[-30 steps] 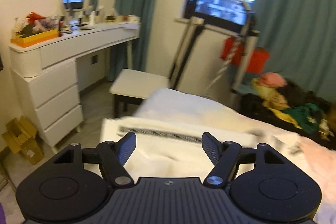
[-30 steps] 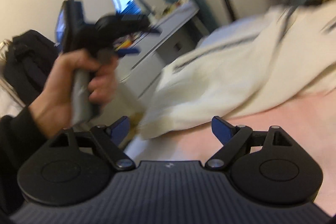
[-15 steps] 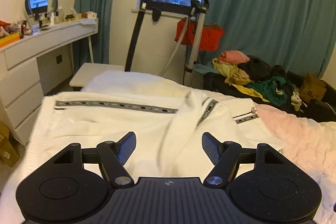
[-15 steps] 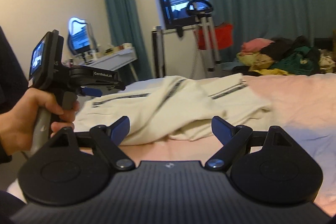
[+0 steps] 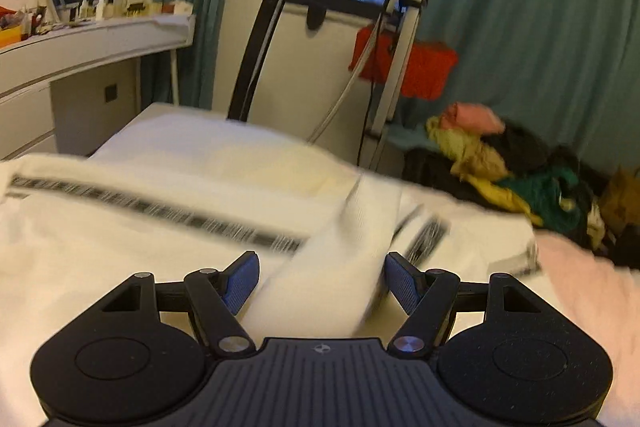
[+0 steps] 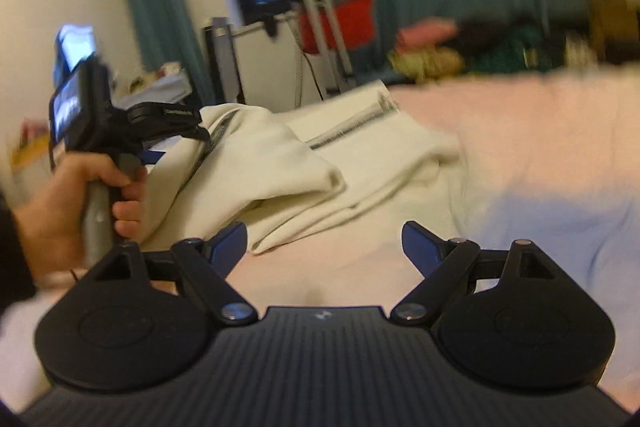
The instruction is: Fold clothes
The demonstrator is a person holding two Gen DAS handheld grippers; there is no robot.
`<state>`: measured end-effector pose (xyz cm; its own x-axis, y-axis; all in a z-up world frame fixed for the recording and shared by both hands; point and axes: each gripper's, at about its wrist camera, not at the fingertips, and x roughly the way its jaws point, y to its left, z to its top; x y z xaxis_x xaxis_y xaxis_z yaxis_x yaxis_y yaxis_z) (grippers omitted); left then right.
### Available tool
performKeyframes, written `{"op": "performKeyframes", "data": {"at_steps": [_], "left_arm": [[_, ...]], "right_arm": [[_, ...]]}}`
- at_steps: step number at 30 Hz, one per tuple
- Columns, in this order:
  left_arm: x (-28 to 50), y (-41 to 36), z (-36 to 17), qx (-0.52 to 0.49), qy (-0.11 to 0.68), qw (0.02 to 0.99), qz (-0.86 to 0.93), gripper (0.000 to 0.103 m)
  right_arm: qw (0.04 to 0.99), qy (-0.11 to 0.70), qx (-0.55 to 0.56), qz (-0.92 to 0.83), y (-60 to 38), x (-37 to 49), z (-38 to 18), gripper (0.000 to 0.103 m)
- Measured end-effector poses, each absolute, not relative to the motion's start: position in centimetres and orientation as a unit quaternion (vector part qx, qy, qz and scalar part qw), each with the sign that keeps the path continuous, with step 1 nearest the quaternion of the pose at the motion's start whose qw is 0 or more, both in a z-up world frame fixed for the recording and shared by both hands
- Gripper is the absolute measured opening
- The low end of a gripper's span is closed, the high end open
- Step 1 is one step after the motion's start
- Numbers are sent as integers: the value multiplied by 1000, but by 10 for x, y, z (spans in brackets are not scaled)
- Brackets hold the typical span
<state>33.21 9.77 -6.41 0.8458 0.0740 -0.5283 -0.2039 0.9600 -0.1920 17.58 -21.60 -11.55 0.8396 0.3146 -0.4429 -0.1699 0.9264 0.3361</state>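
Note:
A cream garment (image 5: 120, 247) with dark patterned trim bands lies spread on the bed, blurred by motion. My left gripper (image 5: 320, 281) hovers low over it, open, with a folded sleeve (image 5: 340, 259) running between the blue fingers; the pads do not press on it. In the right wrist view the same garment (image 6: 304, 163) lies rumpled on the pink sheet (image 6: 520, 155). My right gripper (image 6: 323, 241) stands open just in front of the garment's near edge, nothing between its fingers. A person's hand (image 6: 68, 199) holds the left tool at the left.
A white dressing table (image 5: 80, 43) with a mirror stands at the left. A steamer stand with a red item (image 5: 404, 67) is by the window. A heap of mixed clothes (image 5: 500, 155) lies at the far right, teal curtains behind.
The left gripper has come down and closer to the garment, so the sleeve now lies between its fingers. The right gripper has swung toward the garment's near edge. Both stay open.

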Motion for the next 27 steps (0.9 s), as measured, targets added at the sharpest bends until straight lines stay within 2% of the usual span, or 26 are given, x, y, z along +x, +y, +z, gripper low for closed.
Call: {"op": "performKeyframes", "data": {"at_steps": [1, 3, 4, 5, 7, 11, 17, 22, 25, 27], "left_arm": [[344, 95, -65, -123, 261, 955, 70, 70], [370, 87, -63, -123, 261, 956, 54, 60], [378, 83, -61, -116, 261, 957, 51, 46], [386, 78, -59, -109, 261, 958, 47, 29], [395, 68, -55, -95, 262, 960, 39, 7], [366, 50, -41, -58, 218, 974, 6, 5], [233, 41, -53, -17, 171, 984, -40, 5], [134, 52, -75, -71, 226, 970, -57, 2], [110, 52, -86, -79, 276, 957, -47, 2], [104, 50, -87, -74, 283, 955, -50, 2]], "right_arm": [[943, 260, 167, 127, -224, 183, -123, 86], [936, 272, 192, 116, -232, 196, -135, 86], [935, 274, 197, 109, -234, 201, -141, 86], [934, 279, 200, 103, -235, 205, -147, 86], [930, 289, 206, 93, -237, 213, -158, 86], [927, 293, 215, 93, -236, 213, -164, 86], [938, 271, 194, 92, -232, 200, -154, 86], [946, 255, 177, 91, -228, 180, -139, 86], [947, 250, 175, 99, -224, 168, -130, 86], [948, 243, 170, 111, -220, 159, -125, 86]]}}
